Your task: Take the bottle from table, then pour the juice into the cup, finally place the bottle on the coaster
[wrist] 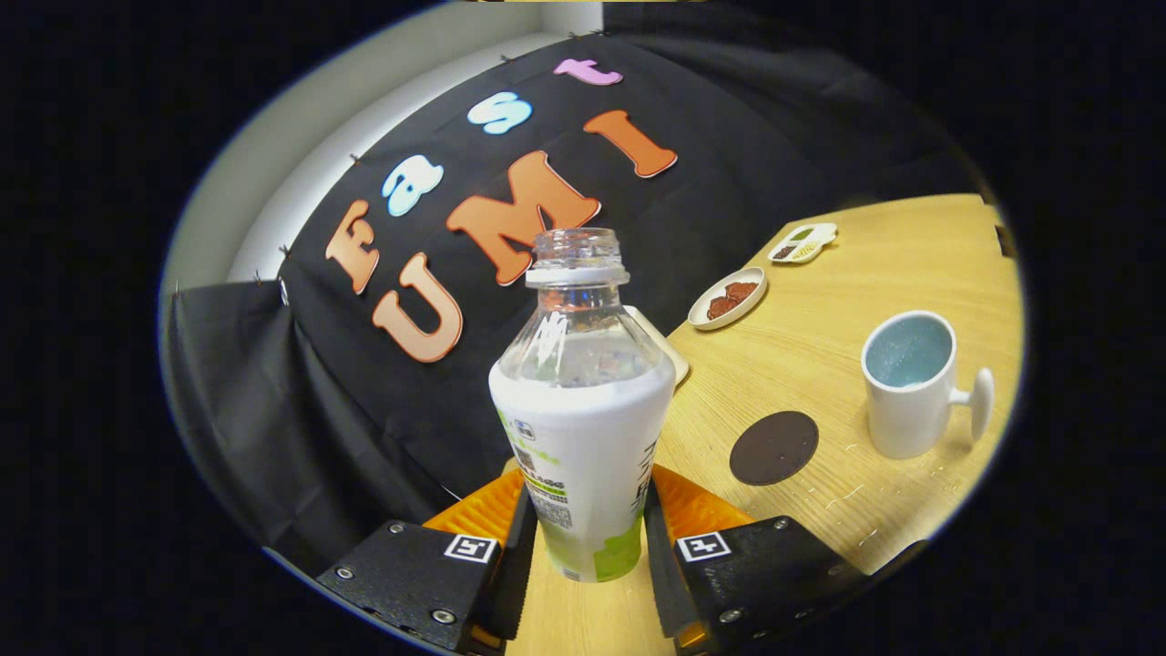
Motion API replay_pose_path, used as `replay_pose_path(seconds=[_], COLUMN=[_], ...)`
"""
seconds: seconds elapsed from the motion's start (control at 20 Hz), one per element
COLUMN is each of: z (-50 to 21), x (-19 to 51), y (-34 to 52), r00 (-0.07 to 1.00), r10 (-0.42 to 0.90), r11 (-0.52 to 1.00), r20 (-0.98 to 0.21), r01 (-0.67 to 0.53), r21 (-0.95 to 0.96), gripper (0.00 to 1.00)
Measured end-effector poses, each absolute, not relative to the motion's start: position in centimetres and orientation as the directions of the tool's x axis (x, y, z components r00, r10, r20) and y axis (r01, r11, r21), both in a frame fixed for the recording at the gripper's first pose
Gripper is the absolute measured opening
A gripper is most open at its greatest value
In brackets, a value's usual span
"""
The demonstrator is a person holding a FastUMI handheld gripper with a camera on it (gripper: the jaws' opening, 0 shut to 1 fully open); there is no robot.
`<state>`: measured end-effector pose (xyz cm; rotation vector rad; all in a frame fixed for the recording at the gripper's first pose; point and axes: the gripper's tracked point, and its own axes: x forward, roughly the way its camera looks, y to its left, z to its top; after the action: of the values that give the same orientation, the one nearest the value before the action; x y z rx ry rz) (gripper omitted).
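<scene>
now i have the bottle (583, 410) clamped between both fingers (510, 538) of the gripper (588, 538), uncapped, its long axis tilted a little left, apparently lifted off the table (911, 246). the cup (911, 383) lies far right of the fingers, with the coaster (773, 447) between and nearer, so i judge the pour means swinging right.

The bottle (583, 428) label's print is too small to read.

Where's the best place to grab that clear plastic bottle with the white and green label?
Grip the clear plastic bottle low on its straight labelled body, one finger per side, approaching level from the front. It stands upright and its shoulder tapers. The gripper already clamps there.
</scene>
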<state>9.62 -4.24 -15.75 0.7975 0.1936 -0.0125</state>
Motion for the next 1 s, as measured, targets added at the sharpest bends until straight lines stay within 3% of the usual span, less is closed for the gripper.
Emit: replay_pose_path(seconds=[0.45, 1.0], z=[-15.5, -13.7], x=[10.5, 10.4], y=[-6.5, -7.6], r00=[0.986, 0.994], r10=[0.04, 0.013], r11=[0.422, 0.133], r20=[-0.159, -0.111], r01=[0.128, 0.108], r21=[0.898, 0.985], gripper=[0.57, 0.57])
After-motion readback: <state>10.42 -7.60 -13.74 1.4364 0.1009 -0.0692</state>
